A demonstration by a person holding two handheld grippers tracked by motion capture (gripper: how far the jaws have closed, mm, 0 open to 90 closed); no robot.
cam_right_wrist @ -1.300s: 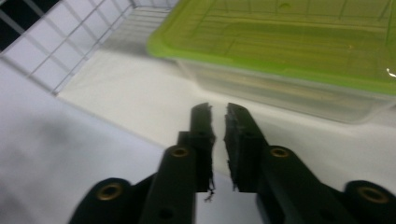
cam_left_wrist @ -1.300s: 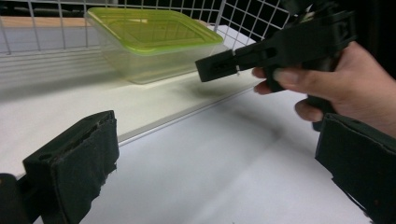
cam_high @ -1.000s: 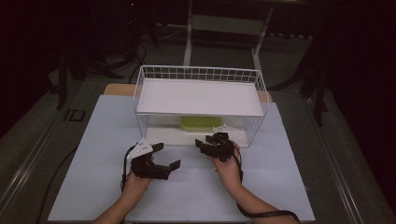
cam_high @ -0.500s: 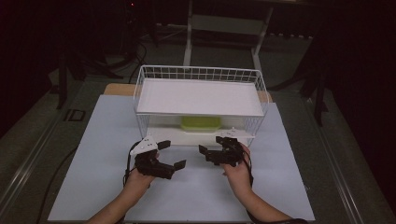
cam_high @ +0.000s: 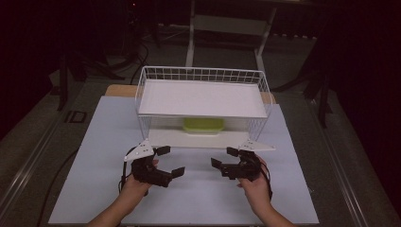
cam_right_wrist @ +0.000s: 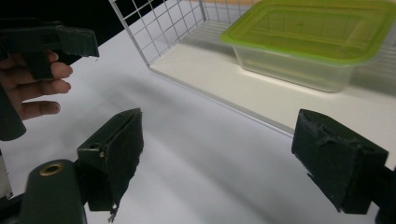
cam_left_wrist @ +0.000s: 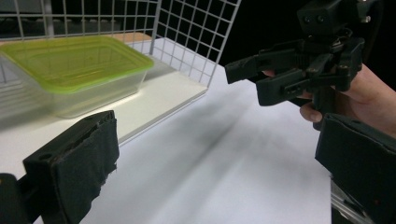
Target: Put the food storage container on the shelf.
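Observation:
A clear container with a green lid (cam_high: 203, 125) (cam_left_wrist: 74, 70) (cam_right_wrist: 313, 37) rests on the lower shelf of a white wire rack (cam_high: 203, 74) (cam_left_wrist: 187, 37) (cam_right_wrist: 159, 28). Both grippers hover over the white table (cam_high: 94, 142) in front of the rack, facing each other. My left gripper (cam_high: 171, 161) (cam_left_wrist: 217, 163) is open with nothing between its pads (cam_left_wrist: 74, 163). My right gripper (cam_high: 223, 157) (cam_right_wrist: 226, 156) is open too. Its jaws have just been opening, and only bare table lies between them. From the left gripper view, the right gripper (cam_left_wrist: 247, 81) sits in a hand at upper right.
The rack's upper shelf (cam_high: 203, 97) is a flat white board overhanging the container. The wire side walls close the rack at left and right; its front is open. A wooden table edge (cam_high: 116, 90) shows behind the white sheet. Dark floor and stands surround the table.
My right gripper has drawn back from the rack's lower shelf toward the person, and its jaws have spread wider. My left gripper has hardly moved.

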